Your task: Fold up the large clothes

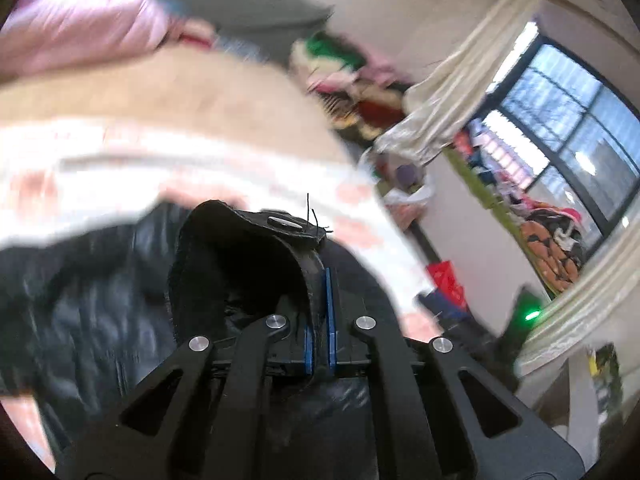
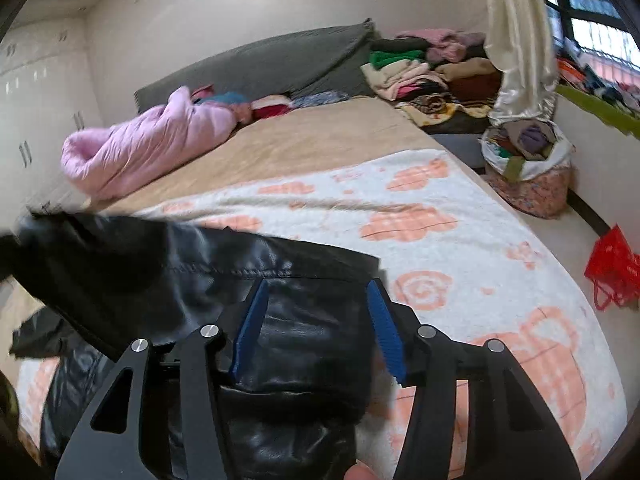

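A black leather jacket (image 2: 248, 280) lies on a white blanket with orange flower shapes (image 2: 460, 240) on the bed. My left gripper (image 1: 320, 280) is shut on a black edge of the jacket (image 1: 240, 248) that carries a metal snap, and holds it lifted; that view is blurred. My right gripper (image 2: 316, 292) is open, its blue pads on either side of a fold of the jacket just above the blanket. A sleeve or flap stretches off to the left in the right wrist view.
A pink padded coat (image 2: 148, 144) lies at the far left of the bed. Piles of clothes (image 2: 432, 68) sit at the head by a grey headboard (image 2: 272, 60). A full bag (image 2: 528, 164) and a red bag (image 2: 612, 268) stand on the floor on the right. A curtain (image 2: 520, 40) hangs by the window.
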